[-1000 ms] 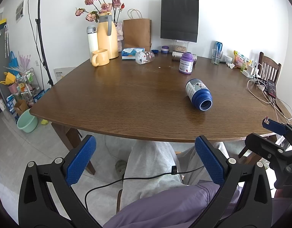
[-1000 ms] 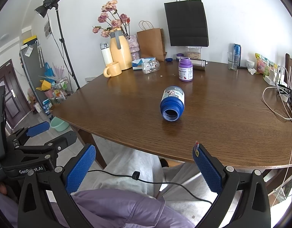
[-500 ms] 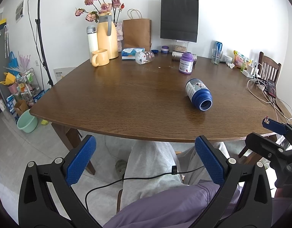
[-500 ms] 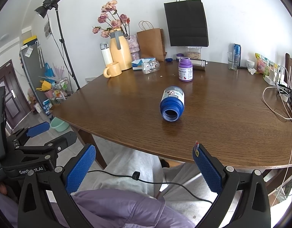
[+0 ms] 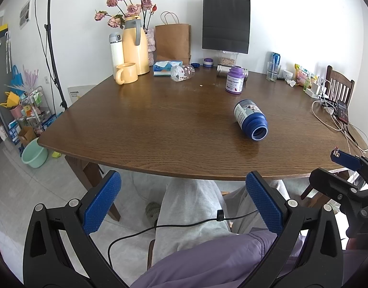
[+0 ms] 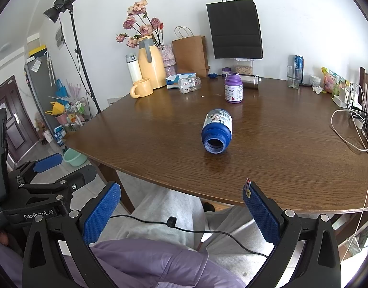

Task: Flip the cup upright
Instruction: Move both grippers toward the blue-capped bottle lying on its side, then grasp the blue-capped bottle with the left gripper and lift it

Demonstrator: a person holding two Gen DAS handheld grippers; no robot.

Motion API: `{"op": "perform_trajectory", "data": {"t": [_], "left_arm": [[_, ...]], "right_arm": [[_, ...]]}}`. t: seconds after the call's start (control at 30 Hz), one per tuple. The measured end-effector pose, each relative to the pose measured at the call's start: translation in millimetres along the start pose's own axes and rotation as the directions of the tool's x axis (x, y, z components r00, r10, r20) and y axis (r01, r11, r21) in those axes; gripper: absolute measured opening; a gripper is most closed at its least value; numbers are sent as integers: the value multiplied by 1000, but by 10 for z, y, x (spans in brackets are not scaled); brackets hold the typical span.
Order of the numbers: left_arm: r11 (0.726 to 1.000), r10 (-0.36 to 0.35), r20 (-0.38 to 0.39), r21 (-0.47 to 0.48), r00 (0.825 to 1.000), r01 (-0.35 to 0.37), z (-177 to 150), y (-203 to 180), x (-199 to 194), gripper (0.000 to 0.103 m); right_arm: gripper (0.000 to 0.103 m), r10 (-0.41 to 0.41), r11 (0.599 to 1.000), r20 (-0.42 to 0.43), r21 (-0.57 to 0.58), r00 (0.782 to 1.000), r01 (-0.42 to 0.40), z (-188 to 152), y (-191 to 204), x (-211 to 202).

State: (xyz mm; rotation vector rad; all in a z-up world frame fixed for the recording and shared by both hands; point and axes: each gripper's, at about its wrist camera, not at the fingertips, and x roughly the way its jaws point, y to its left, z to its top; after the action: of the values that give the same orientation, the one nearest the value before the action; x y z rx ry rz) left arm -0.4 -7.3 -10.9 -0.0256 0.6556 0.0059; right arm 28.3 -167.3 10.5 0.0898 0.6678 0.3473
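Observation:
A blue cup-like jar with a white label (image 5: 251, 120) lies on its side on the brown wooden table (image 5: 160, 124), its open mouth towards me; it also shows in the right wrist view (image 6: 217, 130). My left gripper (image 5: 182, 201) is open and empty, held low in front of the table's near edge, above my lap. My right gripper (image 6: 181, 210) is open and empty too, also below the near edge, roughly in line with the jar. Both are well short of the jar.
A purple jar (image 5: 234, 82) stands behind the blue one. A yellow mug (image 5: 126, 73), yellow thermos jug (image 5: 134, 48), tissue pack, a clear bottle lying down, paper bags and a glass line the far edge. Cables and a phone (image 5: 342, 112) lie at the right edge.

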Motion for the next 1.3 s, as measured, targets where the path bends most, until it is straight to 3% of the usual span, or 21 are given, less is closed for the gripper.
{"op": "perform_trajectory", "data": {"t": [0.3, 0.47, 0.63, 0.7, 0.77, 0.87, 0.93, 1.03, 1.13, 1.23, 1.3], "left_arm": [[1000, 0, 39, -10, 999, 0, 142, 54, 64, 103], [1000, 3, 94, -22, 996, -1, 444, 150, 350, 103], [998, -57, 73, 15, 996, 56, 709, 119, 714, 103], [997, -71, 71, 28, 995, 69, 770, 83, 813, 103], [996, -82, 59, 34, 995, 80, 847, 43, 961, 103], [994, -106, 37, 30, 994, 105, 939, 2, 1143, 103], [993, -117, 19, 27, 993, 116, 1002, -20, 1273, 103], [991, -129, -7, 19, 992, 129, 1122, -12, 1466, 103], [986, -165, -33, -3, 986, 165, 1257, 29, 1665, 103], [982, -188, -69, -13, 980, 188, 1353, 11, 1937, 103], [974, -224, -94, -1, 970, 225, 1379, -57, 2094, 101]], "right_arm": [[103, -33, 999, 53, -39, 998, 35, 178, -33, 110], [103, -49, 997, 52, -55, 997, 52, 504, -191, 592], [102, -66, 997, 5, -41, 998, 66, 703, -339, 1118], [91, -64, 997, -25, -36, 998, 63, 761, -401, 1347], [68, -59, 998, -76, -35, 995, 56, 798, -460, 1567], [63, -70, 997, -114, -44, 991, 65, 816, -546, 1821], [62, -37, 998, -112, -56, 993, 31, 880, -561, 1911], [62, 39, 985, -143, -161, 989, -62, 979, -423, 2074], [62, 110, 936, -170, -312, 979, -160, 1016, -227, 2187], [63, 141, 900, -171, -389, 975, -198, 1008, -125, 2252], [63, 152, 896, -169, -393, 974, -208, 1005, -115, 2276]]}}
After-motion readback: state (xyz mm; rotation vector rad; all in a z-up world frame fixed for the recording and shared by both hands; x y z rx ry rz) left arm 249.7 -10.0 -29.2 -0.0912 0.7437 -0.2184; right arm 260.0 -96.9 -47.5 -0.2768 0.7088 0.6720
